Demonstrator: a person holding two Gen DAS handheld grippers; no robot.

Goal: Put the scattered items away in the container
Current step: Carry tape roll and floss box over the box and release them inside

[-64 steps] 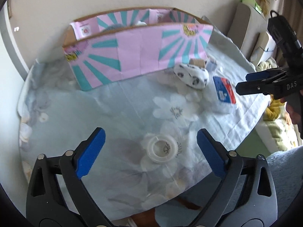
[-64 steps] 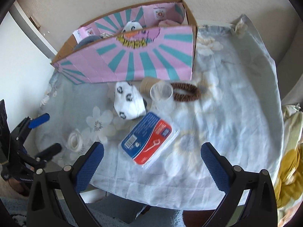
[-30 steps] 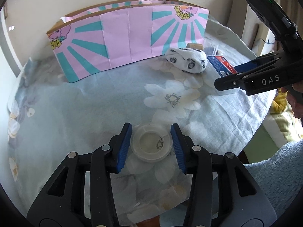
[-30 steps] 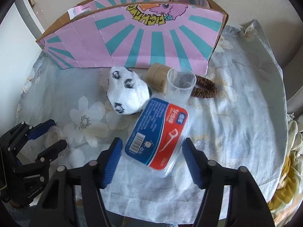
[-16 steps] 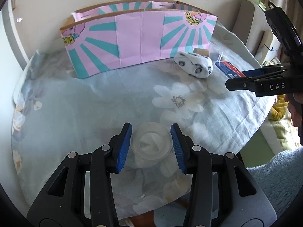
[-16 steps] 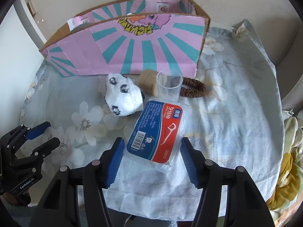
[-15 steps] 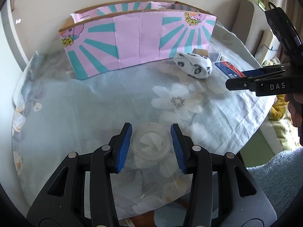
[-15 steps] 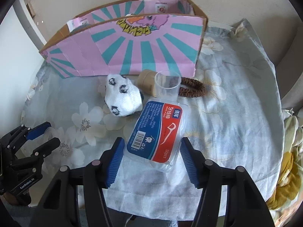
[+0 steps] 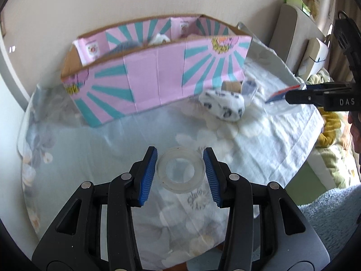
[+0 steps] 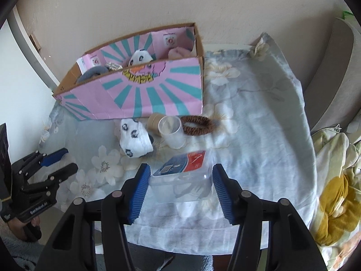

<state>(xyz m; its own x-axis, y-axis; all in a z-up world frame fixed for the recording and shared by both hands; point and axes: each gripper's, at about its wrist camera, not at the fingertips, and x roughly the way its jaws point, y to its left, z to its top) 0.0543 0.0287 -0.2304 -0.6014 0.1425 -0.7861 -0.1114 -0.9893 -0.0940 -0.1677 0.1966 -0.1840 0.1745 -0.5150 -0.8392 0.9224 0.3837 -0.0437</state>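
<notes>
Left gripper (image 9: 180, 173) pinching tape roll (image 9: 181, 172), right gripper (image 10: 180, 184) clamping floss box (image 10: 181, 175), both lifted off tabletop (image 10: 259, 122). Slick plastic, could slip en route. Farther: sock (image 10: 135, 139), cup (image 10: 171, 131) near; carton (image 10: 144, 94) rim could snag.

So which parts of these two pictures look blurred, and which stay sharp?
Left wrist view: the pink box and spotted sock are smeared by motion, while the left gripper and its tape roll are sharp. Right wrist view: mostly sharp; floss box crisp.

Bare tablecloth (image 9: 94, 149) before box (image 9: 158, 79)
</notes>
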